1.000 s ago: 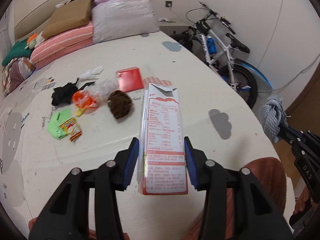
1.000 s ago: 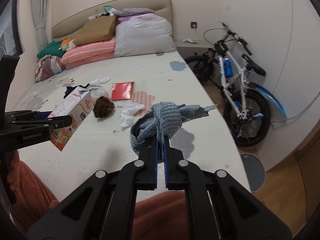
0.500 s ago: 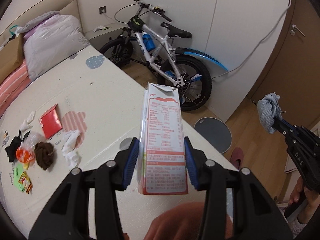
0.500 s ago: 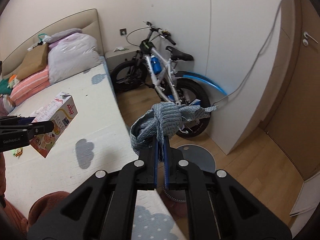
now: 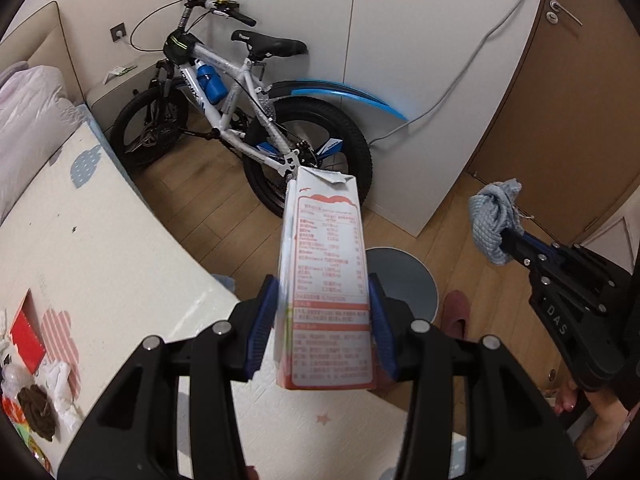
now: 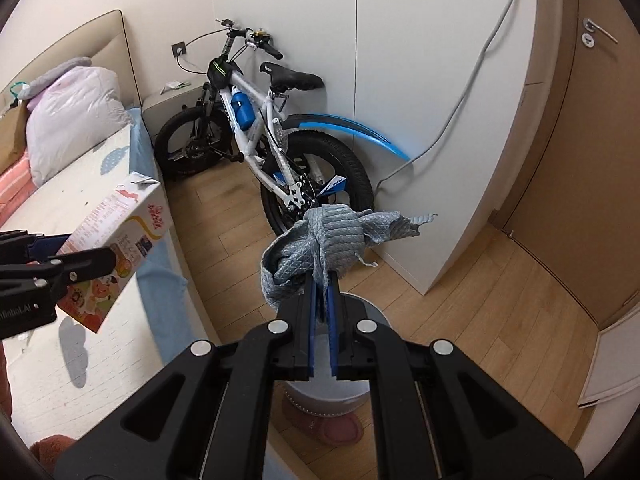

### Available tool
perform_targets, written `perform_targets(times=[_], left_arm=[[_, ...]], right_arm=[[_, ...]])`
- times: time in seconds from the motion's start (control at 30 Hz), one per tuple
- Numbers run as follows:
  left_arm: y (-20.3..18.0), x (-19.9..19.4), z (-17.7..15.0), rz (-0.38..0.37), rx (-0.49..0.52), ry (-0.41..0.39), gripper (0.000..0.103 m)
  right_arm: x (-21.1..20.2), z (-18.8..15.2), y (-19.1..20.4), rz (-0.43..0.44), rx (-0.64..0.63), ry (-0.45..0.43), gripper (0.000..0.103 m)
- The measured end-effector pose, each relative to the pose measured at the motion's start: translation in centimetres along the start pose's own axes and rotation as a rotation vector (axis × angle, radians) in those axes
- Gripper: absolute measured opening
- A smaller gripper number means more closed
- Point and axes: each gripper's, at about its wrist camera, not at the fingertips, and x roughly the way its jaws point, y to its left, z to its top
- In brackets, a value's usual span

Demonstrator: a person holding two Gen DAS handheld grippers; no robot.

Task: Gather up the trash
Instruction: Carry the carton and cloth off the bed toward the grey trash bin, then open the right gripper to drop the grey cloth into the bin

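My left gripper (image 5: 322, 326) is shut on a white and red carton (image 5: 324, 280), held over the bed's edge; the carton also shows in the right wrist view (image 6: 116, 244). My right gripper (image 6: 323, 300) is shut on a knotted grey-blue cloth (image 6: 320, 244), which also shows in the left wrist view (image 5: 494, 226). A round grey bin (image 5: 408, 280) stands on the wooden floor below and beyond both grippers; in the right wrist view the bin (image 6: 336, 396) sits right under the fingers. More trash lies on the bed at the left: a red packet (image 5: 26, 334), white tissue (image 5: 60, 376), a brown clump (image 5: 38, 406).
A white and blue bicycle (image 5: 240, 92) leans against the wall beyond the bin. A white cupboard (image 6: 420, 80) and a brown door (image 6: 580, 140) stand to the right. Pink slippers (image 6: 332, 428) lie by the bin. Pillows (image 6: 68, 116) are piled at the bed's head.
Both grippers have swung right, away from the bed's trash pile, with carton and cloth still held. The bicycle, floor and grey bin have come into view, the bin now closer.
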Motion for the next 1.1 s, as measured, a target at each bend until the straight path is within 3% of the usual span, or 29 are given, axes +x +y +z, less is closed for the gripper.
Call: perform_targets(times=[0.33, 0.4, 0.47, 0.5, 0.87, 1.1], left_arm=[[-1.4, 6.0, 1.0, -0.028, 0.042, 0.067, 0.045], [-1.6, 7.0, 1.0, -0.034, 0.041, 0.084, 0.045], [-2.0, 8.0, 1.0, -0.039, 0.044, 0.101, 0.045], [-2.1, 8.4, 1.0, -0.038, 0.047, 0.107, 0.045], [-6.6, 12.3, 2.4, -0.06, 0.125, 0.132, 0.045], [-9.6, 14.7, 3.2, -0.1, 0.151, 0.155, 0.047]], right_arm=[[6.9, -1.5, -1.3, 0.01, 0.022, 0.054, 0.009], [7.8, -2.1, -1.5, 0.015, 0.026, 0.059, 0.019], [8.3, -2.6, -1.9, 0.011, 0.027, 0.058, 0.048], [8.3, -2.8, -2.0, 0.001, 0.029, 0.051, 0.052], [6.4, -3.8, -6.8, -0.081, 0.209, -0.042, 0.052], [6.4, -4.3, -9.6, -0.071, 0.291, -0.043, 0.053]])
